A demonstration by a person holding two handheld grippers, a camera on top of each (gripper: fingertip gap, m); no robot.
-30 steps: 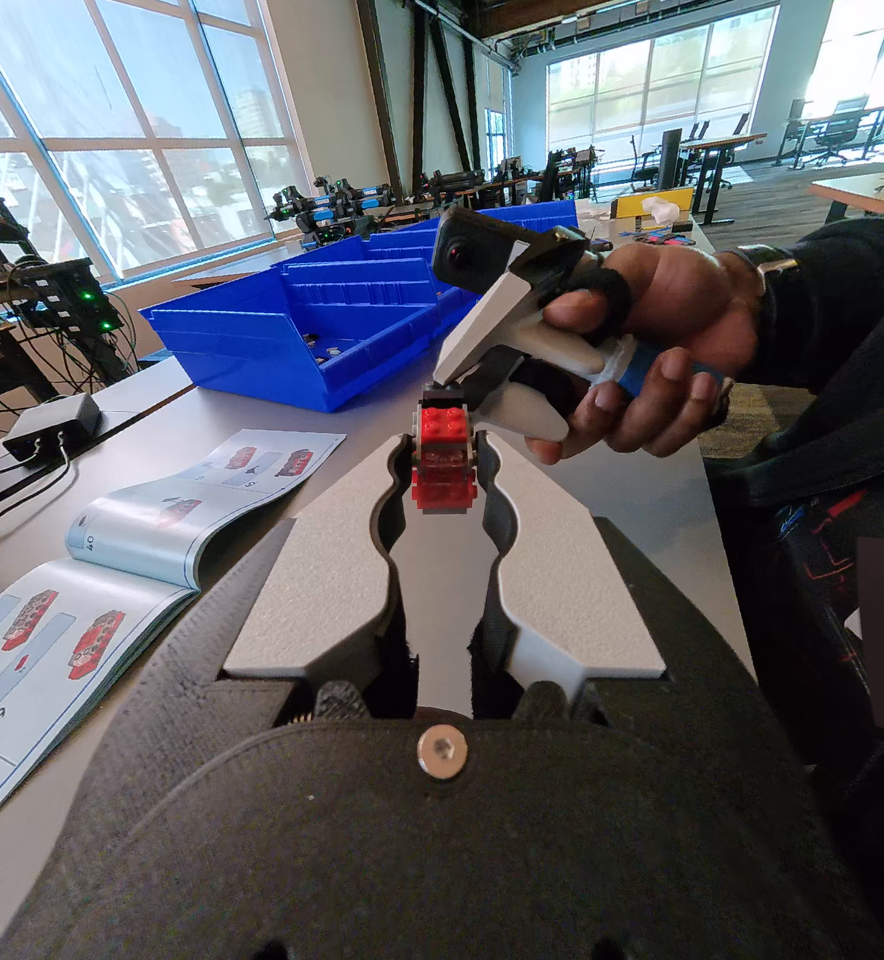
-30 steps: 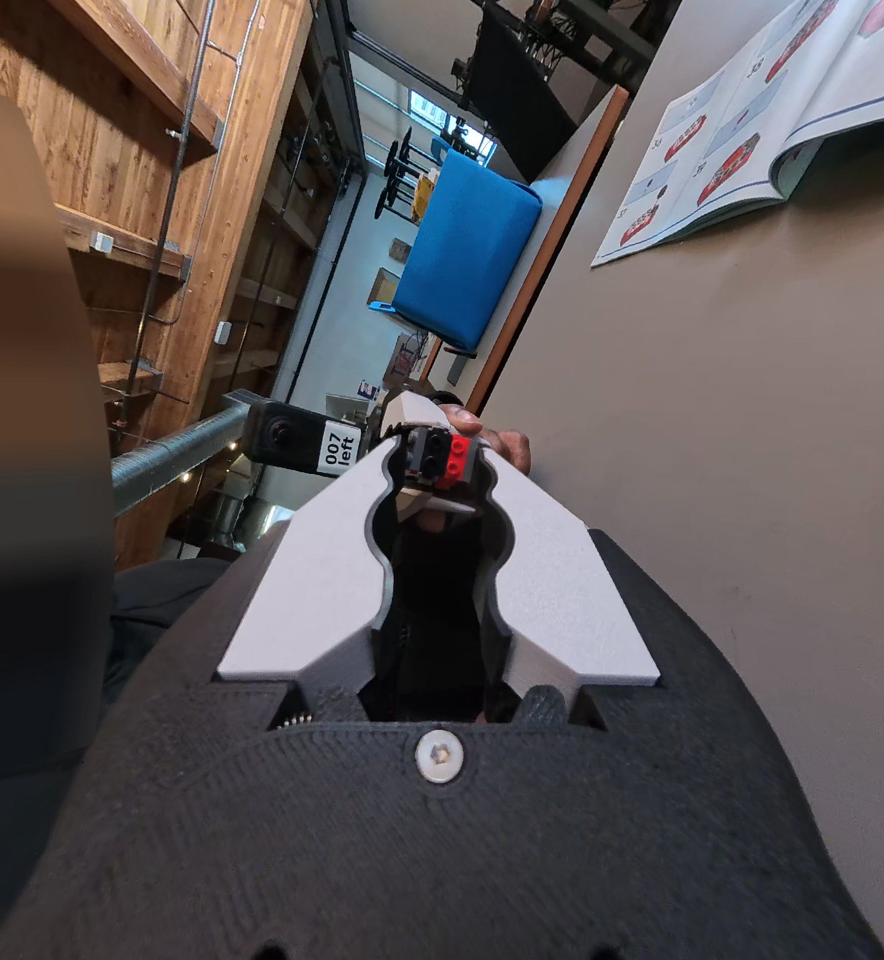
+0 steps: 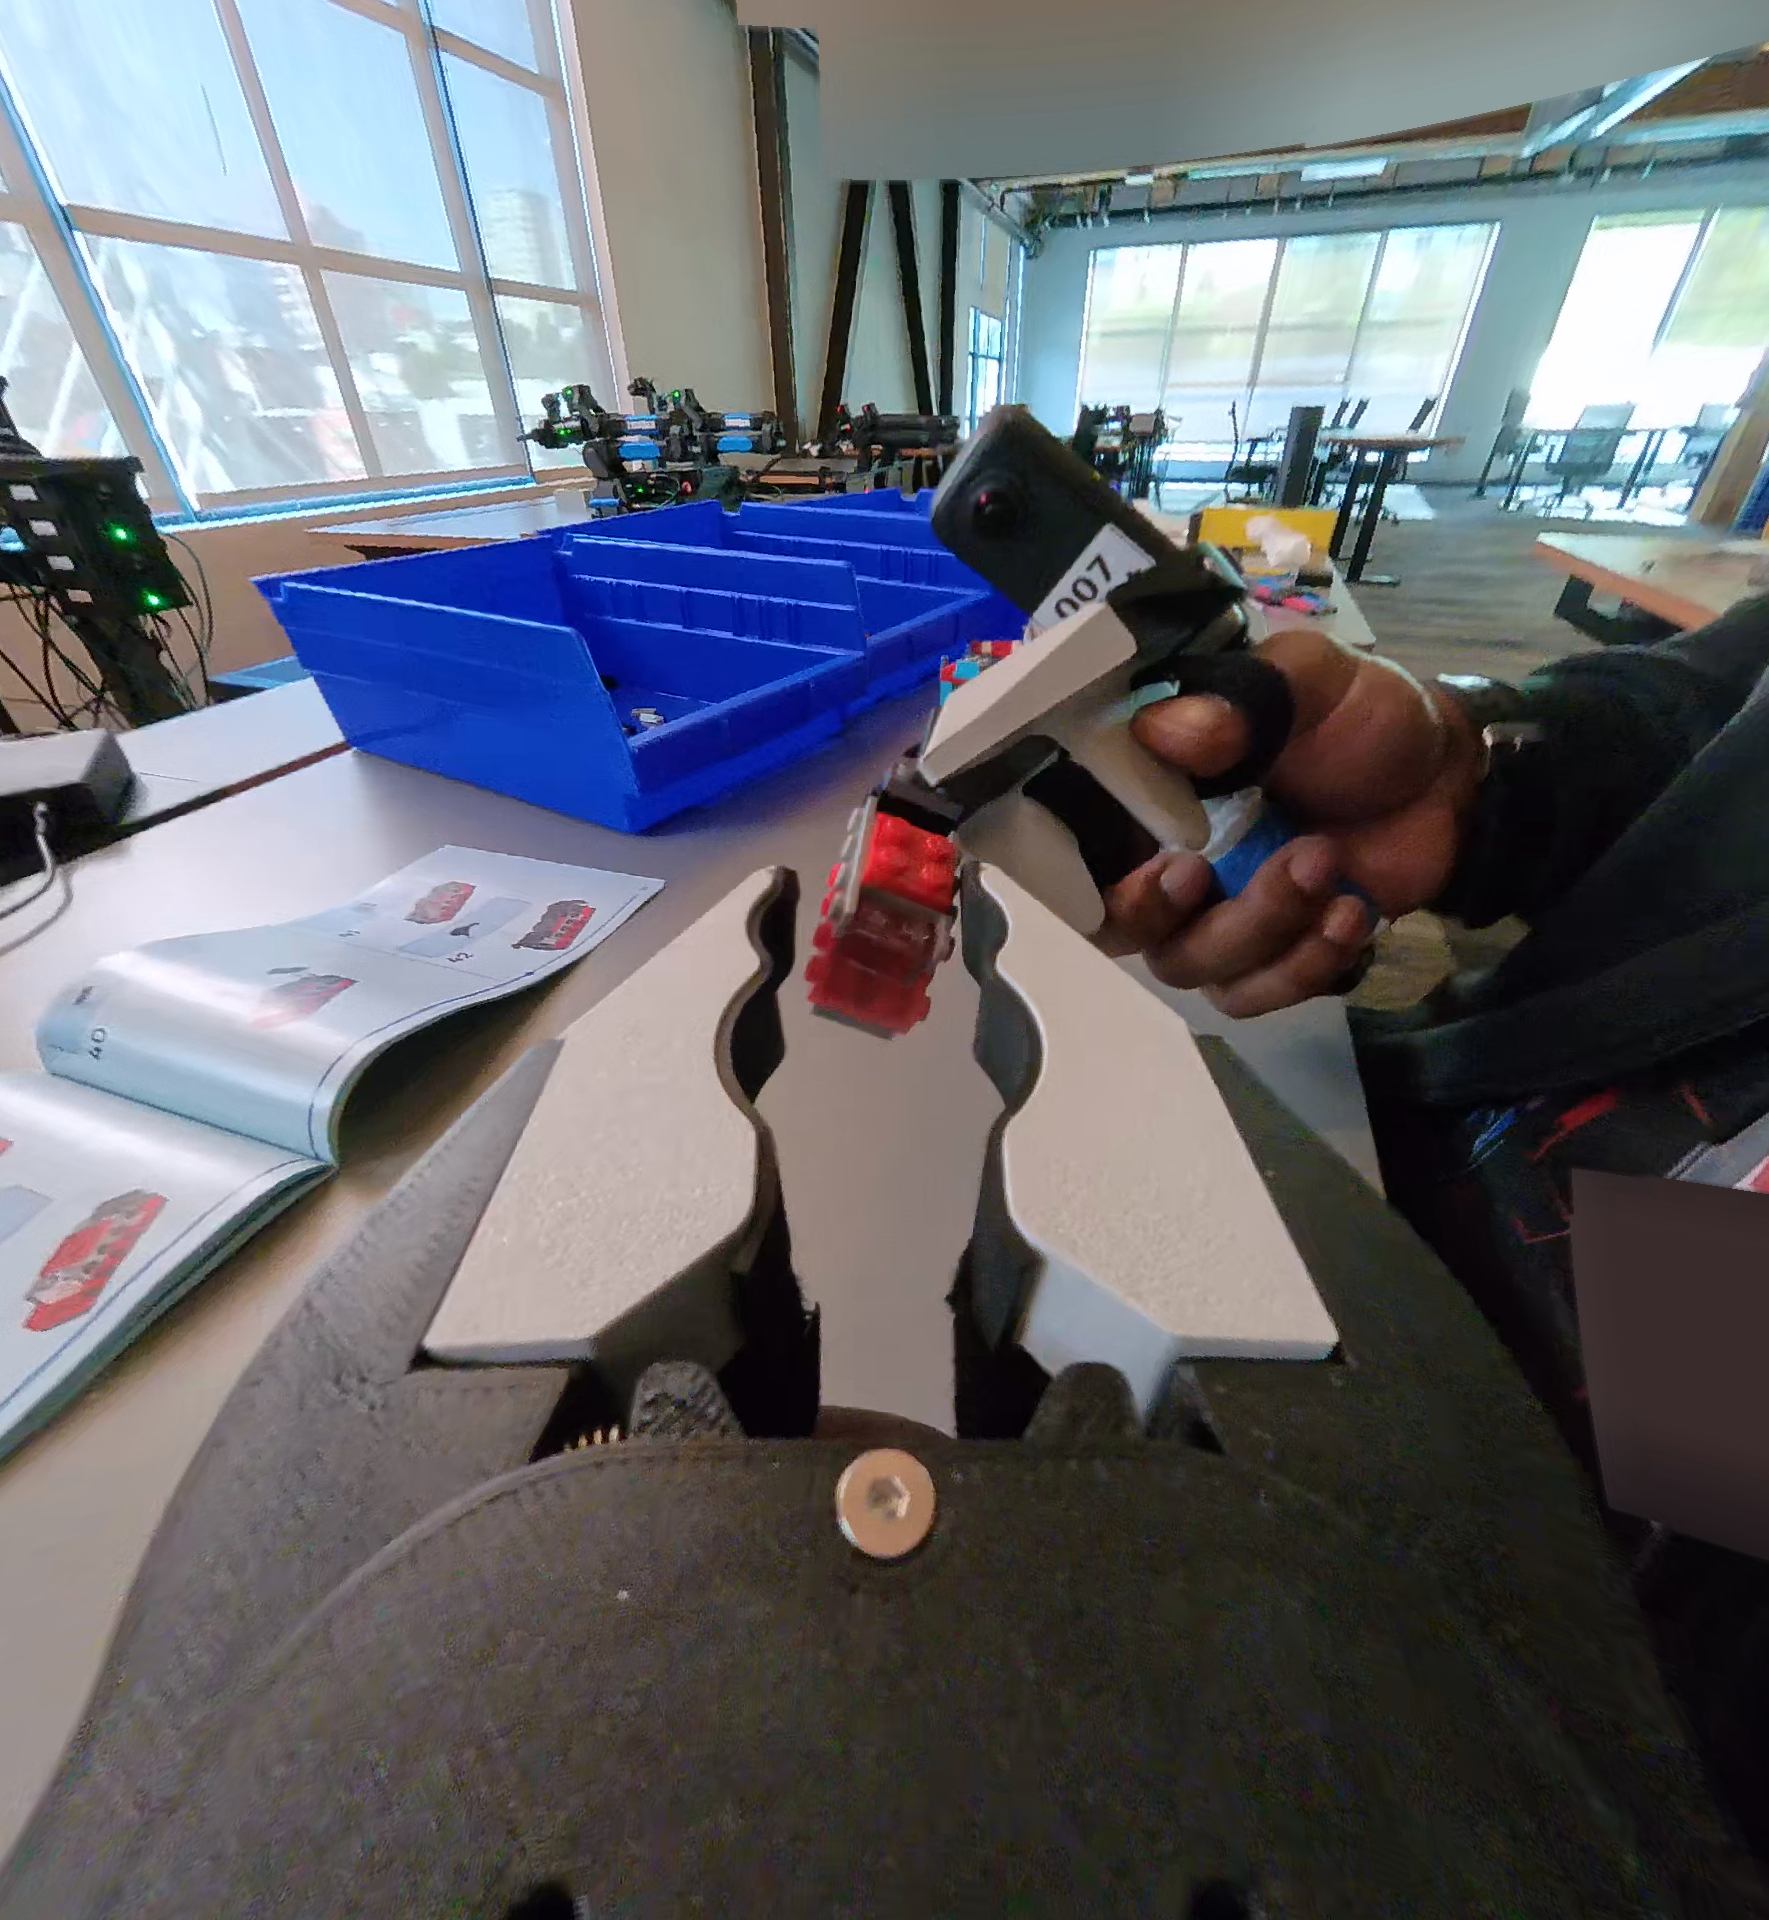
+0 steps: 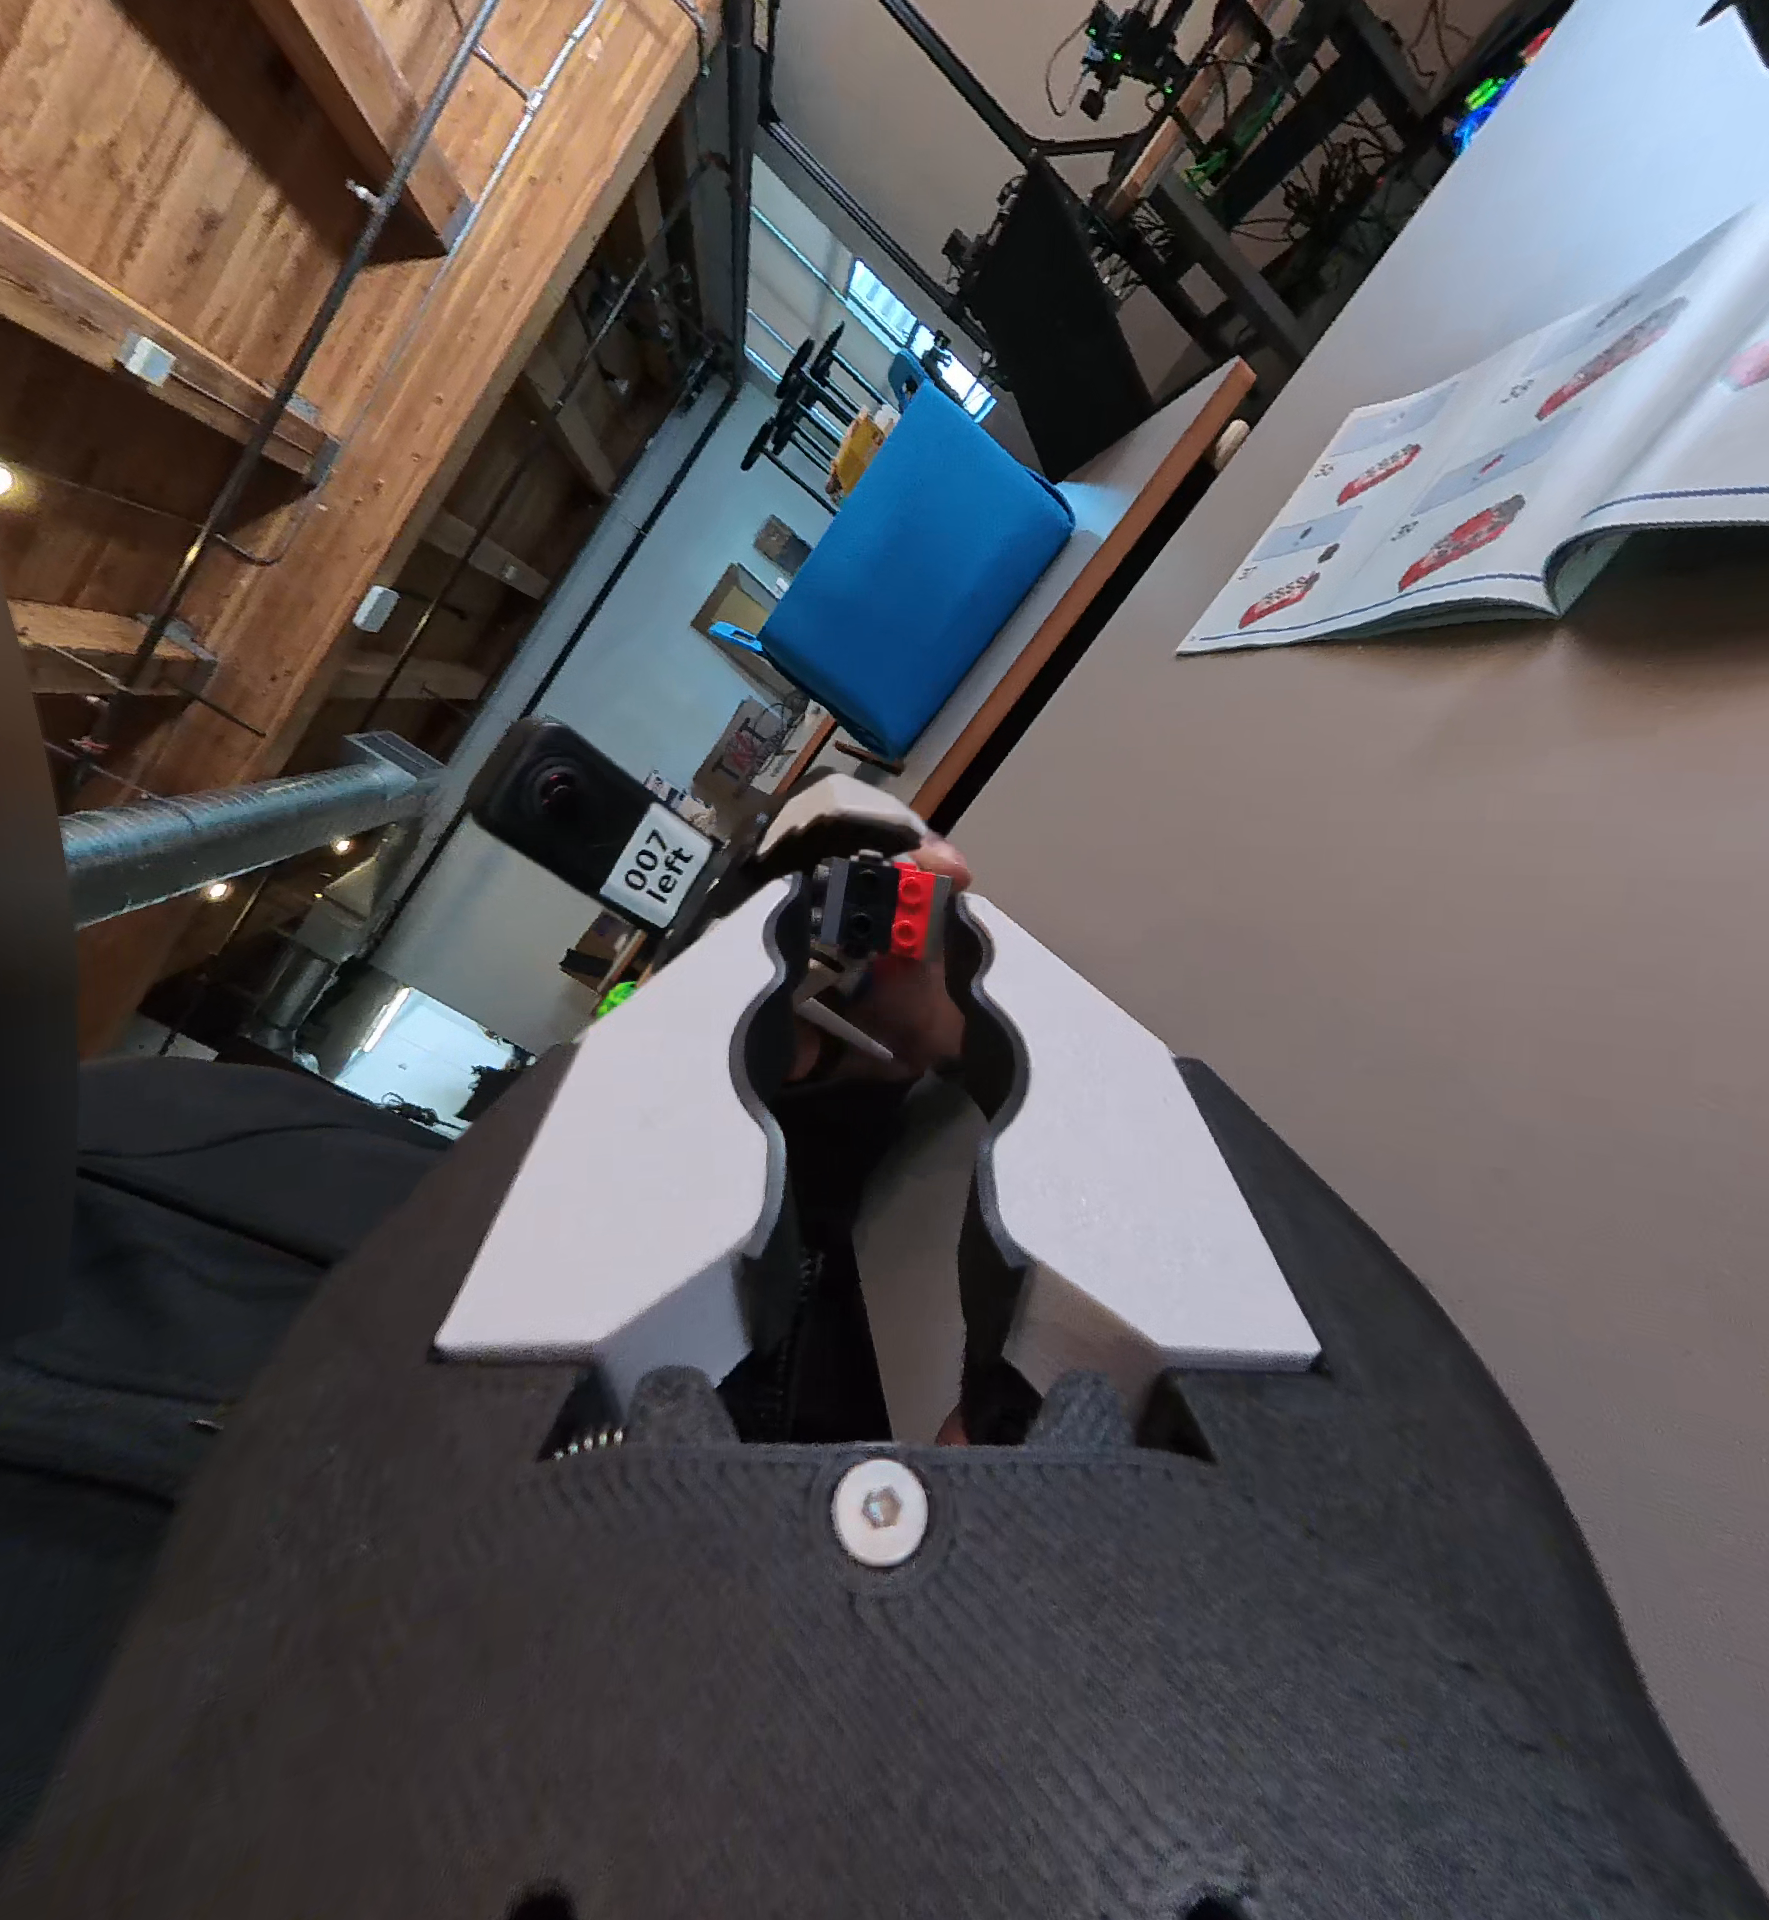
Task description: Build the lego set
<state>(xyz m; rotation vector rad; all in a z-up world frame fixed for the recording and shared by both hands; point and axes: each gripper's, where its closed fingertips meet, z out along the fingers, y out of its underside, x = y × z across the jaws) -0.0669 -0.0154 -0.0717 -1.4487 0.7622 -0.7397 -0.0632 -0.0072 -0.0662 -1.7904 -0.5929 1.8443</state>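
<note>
Above the table (image 3: 236,831), at 12 o'clock, the right gripper (image 4: 872,914) clamps a half-built red lego car (image 3: 885,914); the left gripper (image 3: 872,920) gapes apart. More pieces are likely needed.

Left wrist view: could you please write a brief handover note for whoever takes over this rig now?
Left gripper: open, its fingers flanking the small red, grey and black lego model without clamping it.
Right gripper: shut on the model's dark end, holding it above the grey table.
Open paper instruction booklet lies on the table; blue plastic bins stand behind it.
Done: model partly built. Left: remaining steps unclear; follow the booklet.
</note>
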